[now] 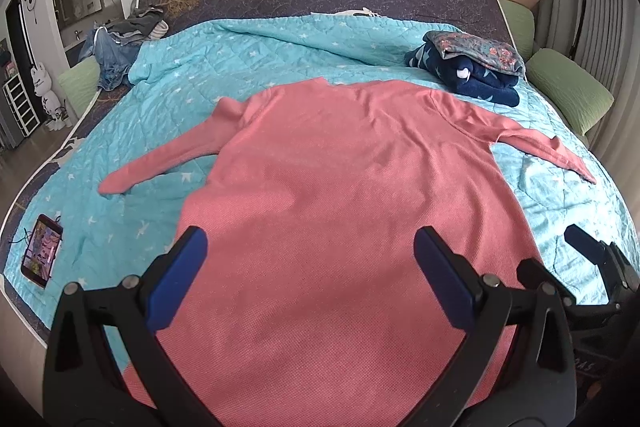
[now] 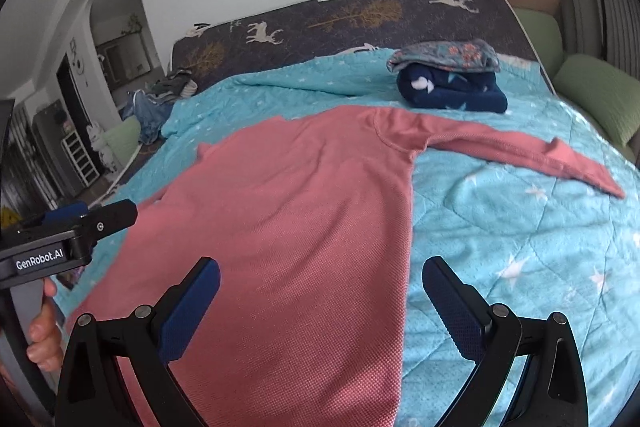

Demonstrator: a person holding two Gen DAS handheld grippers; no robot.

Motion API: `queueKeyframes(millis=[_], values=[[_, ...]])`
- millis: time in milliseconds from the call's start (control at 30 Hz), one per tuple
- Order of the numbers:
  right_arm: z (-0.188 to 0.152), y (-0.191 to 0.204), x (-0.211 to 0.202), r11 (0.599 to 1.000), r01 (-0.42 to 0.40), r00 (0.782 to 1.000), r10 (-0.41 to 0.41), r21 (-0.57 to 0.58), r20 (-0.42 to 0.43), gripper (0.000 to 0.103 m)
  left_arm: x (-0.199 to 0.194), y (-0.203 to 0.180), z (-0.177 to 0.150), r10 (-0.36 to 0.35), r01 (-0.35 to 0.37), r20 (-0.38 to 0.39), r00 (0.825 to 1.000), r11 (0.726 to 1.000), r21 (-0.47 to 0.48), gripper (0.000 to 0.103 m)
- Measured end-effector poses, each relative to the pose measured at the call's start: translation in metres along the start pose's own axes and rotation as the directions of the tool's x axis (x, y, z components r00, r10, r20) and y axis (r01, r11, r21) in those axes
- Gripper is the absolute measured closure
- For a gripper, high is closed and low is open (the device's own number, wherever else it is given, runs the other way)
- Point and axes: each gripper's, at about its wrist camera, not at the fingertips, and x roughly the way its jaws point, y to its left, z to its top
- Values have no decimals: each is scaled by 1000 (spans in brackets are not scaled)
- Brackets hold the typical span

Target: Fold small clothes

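Note:
A pink long-sleeved shirt point(image 1: 340, 187) lies spread flat on the turquoise star-print quilt point(image 1: 200, 67), both sleeves stretched out to the sides. It also shows in the right wrist view point(image 2: 288, 195). My left gripper point(image 1: 312, 267) is open and empty, hovering over the shirt's lower body. My right gripper point(image 2: 320, 299) is open and empty, over the shirt's right hem edge. The right gripper shows at the right edge of the left wrist view point(image 1: 592, 267). The left gripper shows at the left of the right wrist view point(image 2: 80, 223).
A stack of folded clothes point(image 1: 468, 69), dark blue under floral grey, sits at the back right of the quilt. A pile of unfolded clothes point(image 1: 128, 39) lies at the back left. A phone point(image 1: 42, 251) lies at the quilt's left edge. Green cushions point(image 1: 568, 91) line the right side.

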Motion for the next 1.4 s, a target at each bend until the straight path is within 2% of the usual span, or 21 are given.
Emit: queueKeyframes(millis=[200,300,467,600,700,800,967,1167,1400], values=[[-3,1,-4,991,108,994,-109,-81,-11,0,0,3,-4,-8,8,-7,1000,1000,-6,1],[-6,-11,-7,987,147,989,-149,-64,-24,0,3,6,-6,-9,9,-16,1000,1000,-11,1],[-8,-26,-10,991,130,990,-129,10,-63,0,7,9,-6,-15,15,-25,1000,1000,-22,1],[4,-15,-26,987,161,987,-160,-27,22,0,11,8,-6,-17,16,-34,999,1000,-23,1],[19,-4,-32,988,146,987,-142,-44,80,0,11,8,-5,-16,15,-34,999,1000,-22,1],[32,6,-32,990,132,987,-127,-46,102,0,11,7,-6,-10,10,-24,1000,1000,-17,1],[40,15,-23,994,97,991,-92,-44,95,0,8,8,-7,-4,4,-6,1000,1000,-10,1],[42,18,-22,987,141,986,-134,-70,101,0,6,7,-8,-19,19,10,1000,1000,-8,1],[47,10,-21,991,127,988,-123,-35,96,0,5,2,-9,-2,2,18,1000,1000,24,1]])
